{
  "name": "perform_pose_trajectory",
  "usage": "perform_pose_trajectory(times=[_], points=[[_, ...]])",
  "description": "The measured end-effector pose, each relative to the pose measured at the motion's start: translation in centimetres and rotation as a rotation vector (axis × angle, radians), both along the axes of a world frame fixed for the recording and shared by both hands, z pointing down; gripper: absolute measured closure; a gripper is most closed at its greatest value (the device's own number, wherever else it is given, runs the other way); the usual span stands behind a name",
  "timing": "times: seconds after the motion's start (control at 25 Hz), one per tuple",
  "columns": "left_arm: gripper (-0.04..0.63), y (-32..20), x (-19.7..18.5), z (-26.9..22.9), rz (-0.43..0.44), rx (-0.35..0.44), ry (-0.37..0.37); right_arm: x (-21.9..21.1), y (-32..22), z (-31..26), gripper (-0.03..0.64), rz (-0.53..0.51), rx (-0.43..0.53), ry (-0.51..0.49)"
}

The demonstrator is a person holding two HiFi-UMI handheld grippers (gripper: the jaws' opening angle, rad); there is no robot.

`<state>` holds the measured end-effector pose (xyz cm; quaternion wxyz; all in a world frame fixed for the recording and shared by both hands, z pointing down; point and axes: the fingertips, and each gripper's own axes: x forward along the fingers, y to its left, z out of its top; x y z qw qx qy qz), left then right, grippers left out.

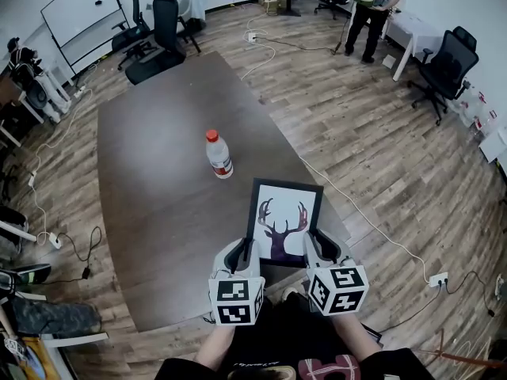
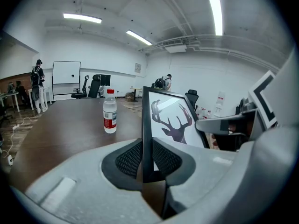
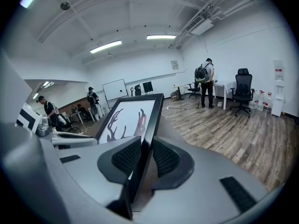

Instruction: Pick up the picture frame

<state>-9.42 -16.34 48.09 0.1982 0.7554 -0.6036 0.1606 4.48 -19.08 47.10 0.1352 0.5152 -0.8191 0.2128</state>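
Note:
The picture frame (image 1: 285,212) is black-edged, with a dark deer-antler print on white. It is held over the near right corner of the brown table (image 1: 150,212). My left gripper (image 1: 248,252) is shut on the frame's left edge near its bottom corner, and my right gripper (image 1: 314,246) is shut on its right edge. In the left gripper view the black edge (image 2: 147,139) stands pinched between both mesh pads, with the print (image 2: 174,121) beyond. In the right gripper view the frame (image 3: 125,120) rises tilted from between the pads (image 3: 126,158). Whether its far edge touches the table is hidden.
A clear water bottle (image 1: 219,155) with a red cap and label stands upright on the table, just beyond the frame to its left. Office chairs (image 1: 162,30) stand at the far end. A person (image 1: 366,10) stands far off by a white table. Cables (image 1: 372,224) run across the wood floor.

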Motion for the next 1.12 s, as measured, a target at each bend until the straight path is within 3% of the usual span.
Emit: perform_pose_trajectory(times=[1.12], points=[[0.520, 1.6, -1.3, -5.2, -0.079, 0.142, 0.005, -1.6, 0.5, -5.6, 0.532, -0.078, 0.165, -0.019]])
